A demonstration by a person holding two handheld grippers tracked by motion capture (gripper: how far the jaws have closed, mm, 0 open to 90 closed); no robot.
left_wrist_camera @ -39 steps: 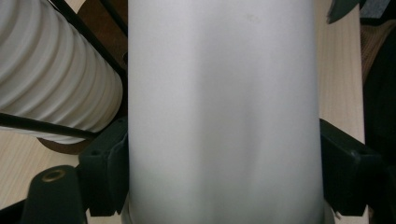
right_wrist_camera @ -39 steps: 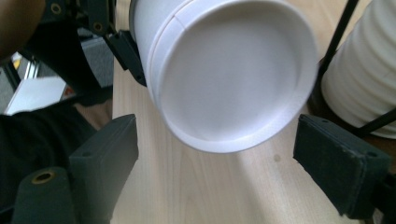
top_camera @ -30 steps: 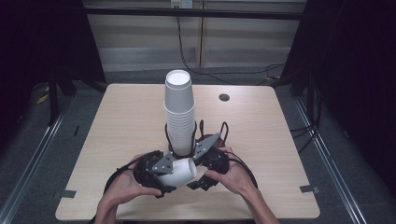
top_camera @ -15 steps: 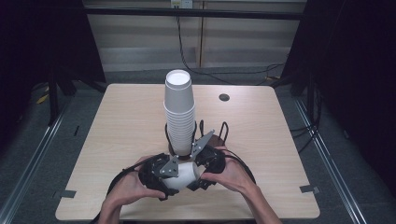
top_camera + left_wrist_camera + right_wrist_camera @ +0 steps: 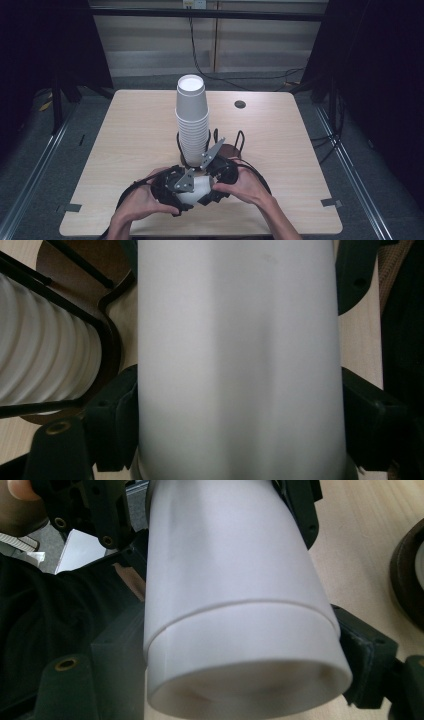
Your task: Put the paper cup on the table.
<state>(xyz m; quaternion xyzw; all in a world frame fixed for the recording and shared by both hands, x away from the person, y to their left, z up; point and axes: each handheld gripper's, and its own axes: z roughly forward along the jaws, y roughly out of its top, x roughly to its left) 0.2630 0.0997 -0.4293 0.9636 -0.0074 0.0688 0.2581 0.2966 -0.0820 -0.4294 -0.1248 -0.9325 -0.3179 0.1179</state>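
With both the left gripper (image 5: 186, 192) and the right gripper (image 5: 216, 176) clamped on the nested white paper cups (image 5: 199, 186) held low over the table's near edge (just before the cup stack (image 5: 192, 120)), pull them apart straight along their axis without crushing.

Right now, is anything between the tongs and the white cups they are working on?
Nothing visible. The left tongs and the right tongs each have jaws against the sides of the nested white cups, held near the table's front edge, in front of the cup stack in its wire rack.
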